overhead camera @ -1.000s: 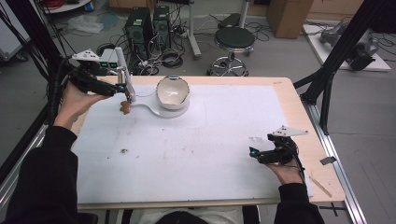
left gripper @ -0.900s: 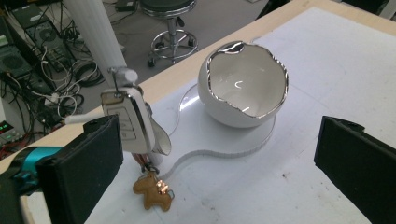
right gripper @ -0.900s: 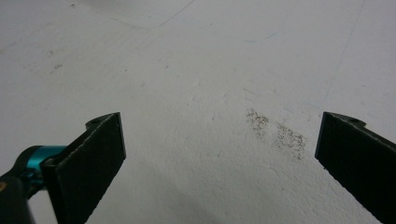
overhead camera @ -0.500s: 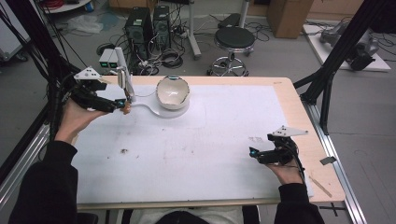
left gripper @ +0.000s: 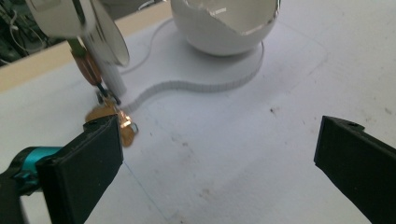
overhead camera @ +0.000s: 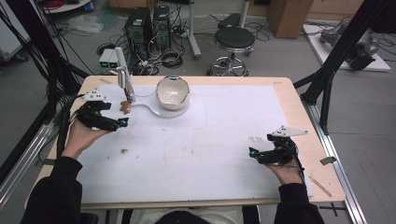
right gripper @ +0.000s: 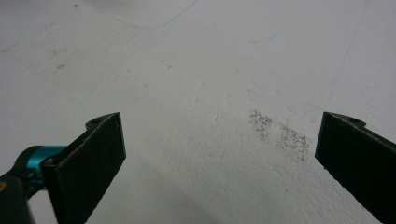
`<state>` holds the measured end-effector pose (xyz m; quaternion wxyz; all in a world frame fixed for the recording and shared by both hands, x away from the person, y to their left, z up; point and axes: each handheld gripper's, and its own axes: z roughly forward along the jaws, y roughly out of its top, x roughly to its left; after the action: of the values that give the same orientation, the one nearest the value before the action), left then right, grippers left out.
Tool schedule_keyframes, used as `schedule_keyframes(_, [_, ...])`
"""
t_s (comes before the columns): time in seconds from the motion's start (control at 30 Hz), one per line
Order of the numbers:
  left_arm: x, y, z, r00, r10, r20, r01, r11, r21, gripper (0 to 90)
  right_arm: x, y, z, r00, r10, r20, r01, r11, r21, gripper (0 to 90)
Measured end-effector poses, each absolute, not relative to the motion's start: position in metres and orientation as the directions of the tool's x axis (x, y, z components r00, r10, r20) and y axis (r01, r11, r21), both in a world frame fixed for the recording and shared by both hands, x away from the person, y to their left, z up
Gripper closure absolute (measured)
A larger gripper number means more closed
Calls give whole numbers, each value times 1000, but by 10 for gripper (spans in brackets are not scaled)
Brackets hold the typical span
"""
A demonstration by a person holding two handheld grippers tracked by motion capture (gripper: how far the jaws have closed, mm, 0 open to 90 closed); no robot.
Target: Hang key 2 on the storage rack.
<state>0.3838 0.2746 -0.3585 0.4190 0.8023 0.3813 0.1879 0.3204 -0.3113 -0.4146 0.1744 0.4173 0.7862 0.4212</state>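
Left gripper [overhead camera: 122, 122] held at the far-left of the white foam-covered table [overhead camera: 210, 154], jaws spread wide, nothing between them. Small copper-brown pendant [left gripper: 114, 122] lies on the mat just beyond the left-hand jaw in the left gripper view, touching the foot of the white stand post [left gripper: 105, 70] it appears to hang from. In the high view the pendant [overhead camera: 125, 108] sits just far of the jaw tips, left of the white egg-shaped bowl [overhead camera: 173, 92] on its flat white base. Judged: the left gripper is much the nearer; a short advance far-left would centre the pendant. Right gripper [overhead camera: 252, 153] rests near-right, well apart, jaws released and empty
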Motion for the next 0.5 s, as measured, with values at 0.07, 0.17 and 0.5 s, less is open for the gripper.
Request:
schedule_keyframes(0.07, [380,276,-364,636,771,-30,463,-349,815,17,320,-312,-415,-590,804,78,511,296,807,7])
schedule_keyframes(0.17, [375,278,-369,630,776,-36,460,-335,822,17,320,-312,-414,-588,805,80,508,292,810,6])
schedule_keyframes(0.5, [355,284,-384,621,783,-33,453,-323,831,17,319,-313,-414,-588,805,80,508,291,811,7])
